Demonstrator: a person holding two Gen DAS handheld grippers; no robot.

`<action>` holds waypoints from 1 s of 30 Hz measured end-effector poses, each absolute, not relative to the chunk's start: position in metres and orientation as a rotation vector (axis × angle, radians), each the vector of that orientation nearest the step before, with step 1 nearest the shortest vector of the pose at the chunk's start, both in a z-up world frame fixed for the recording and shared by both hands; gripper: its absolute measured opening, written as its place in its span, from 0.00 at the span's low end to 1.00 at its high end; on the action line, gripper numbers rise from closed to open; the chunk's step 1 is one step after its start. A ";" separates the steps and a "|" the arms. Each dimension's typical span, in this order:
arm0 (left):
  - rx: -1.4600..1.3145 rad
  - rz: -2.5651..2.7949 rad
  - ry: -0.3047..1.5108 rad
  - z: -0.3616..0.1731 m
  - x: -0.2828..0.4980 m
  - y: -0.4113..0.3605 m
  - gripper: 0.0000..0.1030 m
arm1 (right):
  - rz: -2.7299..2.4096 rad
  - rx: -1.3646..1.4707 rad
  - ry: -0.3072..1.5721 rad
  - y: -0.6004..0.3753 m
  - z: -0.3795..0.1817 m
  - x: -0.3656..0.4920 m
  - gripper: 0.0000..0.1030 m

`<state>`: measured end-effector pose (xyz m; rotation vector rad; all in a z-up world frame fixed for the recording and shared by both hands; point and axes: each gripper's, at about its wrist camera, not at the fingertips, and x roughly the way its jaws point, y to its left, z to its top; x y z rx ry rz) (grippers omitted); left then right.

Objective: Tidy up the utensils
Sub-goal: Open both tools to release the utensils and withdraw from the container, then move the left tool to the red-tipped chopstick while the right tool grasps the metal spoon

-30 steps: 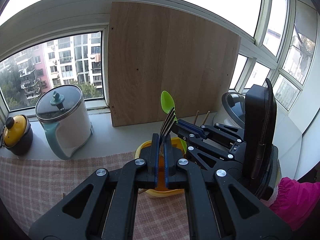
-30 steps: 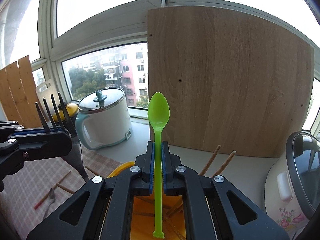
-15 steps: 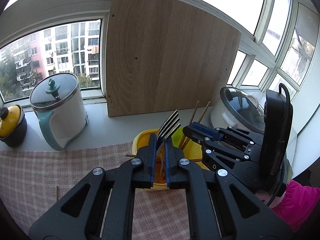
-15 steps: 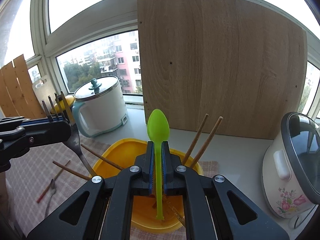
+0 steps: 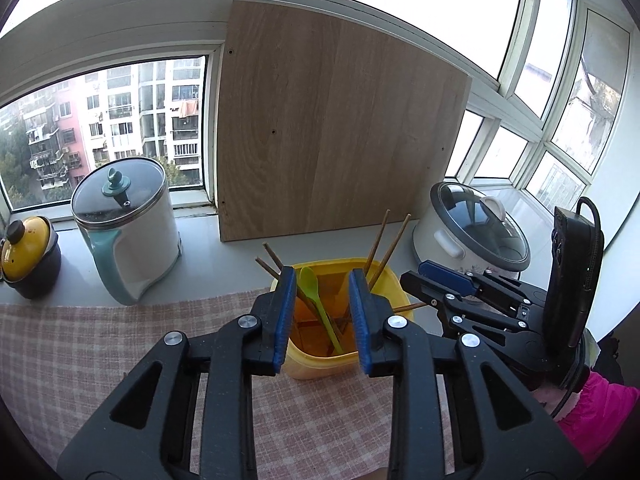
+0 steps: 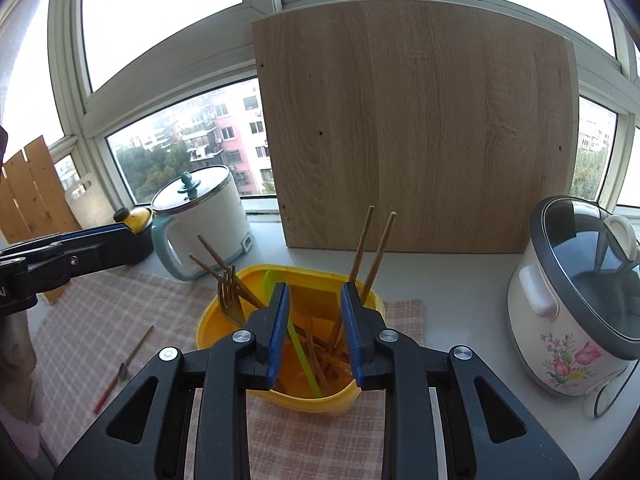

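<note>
A yellow utensil holder (image 5: 320,366) stands on the checked cloth, straight ahead of both grippers. In it stand a green spoon (image 5: 310,286), a metal fork (image 6: 230,300) and several wooden chopsticks (image 5: 384,246). My left gripper (image 5: 321,276) hovers just above the holder's near rim, its jaws opening with nothing pressed between the blue pads. My right gripper (image 6: 314,292) is also over the holder (image 6: 208,320), its jaws opening. The green spoon (image 6: 298,344) leans free inside, below its pads. Each gripper shows at the edge of the other's view.
A white and teal electric pot (image 5: 124,232) and a small yellow-lidded pot (image 5: 28,248) stand on the sill to the left. A flowered rice cooker (image 6: 576,304) is on the right, a wooden board (image 5: 336,128) leans behind. A red-handled spoon (image 6: 120,370) lies on the cloth (image 6: 100,320).
The left gripper let go of the fork and the right gripper let go of the green spoon. Both utensils now stand in the yellow holder, and both sets of jaws have spread apart.
</note>
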<state>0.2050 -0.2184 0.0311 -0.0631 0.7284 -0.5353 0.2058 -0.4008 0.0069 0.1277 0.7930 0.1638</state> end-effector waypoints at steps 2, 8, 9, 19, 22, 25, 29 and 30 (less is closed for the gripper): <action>-0.062 -0.536 0.722 0.034 0.201 -0.213 0.25 | 0.155 0.131 0.790 -0.401 0.009 0.200 0.28; -0.036 -0.514 0.697 0.040 0.187 -0.189 0.25 | 0.136 0.153 0.780 -0.399 0.017 0.184 0.41; -0.029 -0.509 0.696 0.040 0.185 -0.184 0.25 | 0.136 0.154 0.779 -0.397 0.018 0.181 0.46; 0.017 -0.386 0.755 0.003 0.165 -0.096 0.45 | 0.170 0.131 0.756 -0.364 0.025 0.159 0.79; 0.004 -0.340 0.808 -0.016 0.160 -0.065 0.45 | 0.193 0.097 0.765 -0.346 0.022 0.158 0.79; -0.005 -0.297 0.847 -0.033 0.154 -0.038 0.45 | 0.220 0.068 0.775 -0.328 0.019 0.158 0.79; -0.028 -0.267 0.885 -0.052 0.145 -0.009 0.45 | 0.266 0.060 0.813 -0.304 0.011 0.160 0.79; -0.032 -0.259 0.896 -0.056 0.144 -0.003 0.45 | 0.277 0.060 0.823 -0.298 0.008 0.161 0.79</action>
